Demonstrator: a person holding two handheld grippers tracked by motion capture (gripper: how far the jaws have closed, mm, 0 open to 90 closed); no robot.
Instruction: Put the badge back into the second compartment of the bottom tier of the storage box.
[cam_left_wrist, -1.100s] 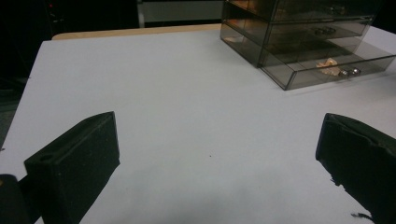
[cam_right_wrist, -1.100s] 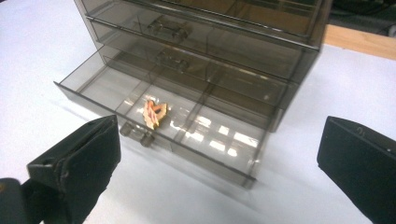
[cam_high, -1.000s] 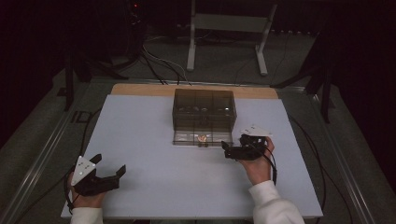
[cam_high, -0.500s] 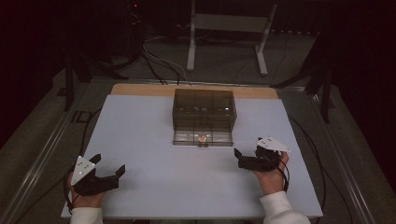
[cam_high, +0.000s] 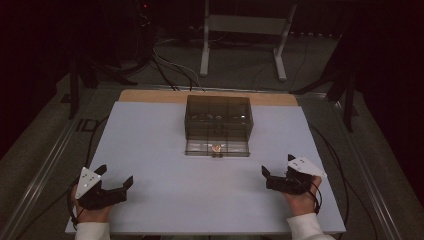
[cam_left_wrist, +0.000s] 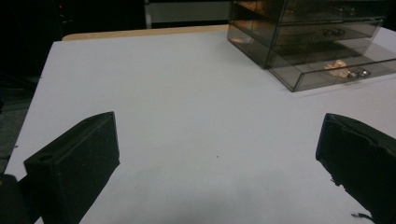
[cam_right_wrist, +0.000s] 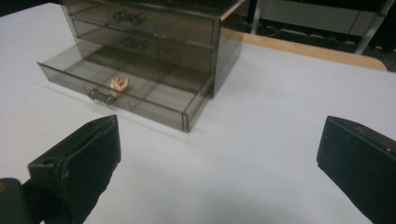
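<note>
While the high view looks down on the white table (cam_high: 165, 150), a smoky transparent drawer cabinet (cam_high: 218, 116) stands at the middle of its far half, close to the wooden strip (cam_high: 150, 96) along the far edge. Its bottom drawer (cam_high: 200, 148) is pulled out toward the person, and a small orange object (cam_high: 216, 148) lies inside it just behind the front wall. The left gripper (cam_high: 117, 183) sits at the near left corner of the table, held in the left hand (cam_high: 92, 214), with its jaws spread and nothing between them. The right gripper (cam_high: 265, 177) is at the near right, held in the right hand (cam_high: 301, 199), jaws likewise apart and empty; both are well apart from the cabinet.

From the left gripper view, the two black jaws stand wide at either side with bare table (cam_left_wrist: 187, 116) between them. The drawer cabinet (cam_left_wrist: 317, 28) is at the upper right, its open bottom drawer (cam_left_wrist: 299, 74) holding the orange object (cam_left_wrist: 337, 66) near the metal handle (cam_left_wrist: 358, 73).

From the right gripper view, the jaws are again wide apart over bare table (cam_right_wrist: 261, 140). The cabinet (cam_right_wrist: 154, 32) stands at the upper left, two upper drawers shut, the bottom drawer (cam_right_wrist: 154, 100) drawn out, and the orange object (cam_right_wrist: 119, 84) rests just behind its handle (cam_right_wrist: 100, 96).
</note>
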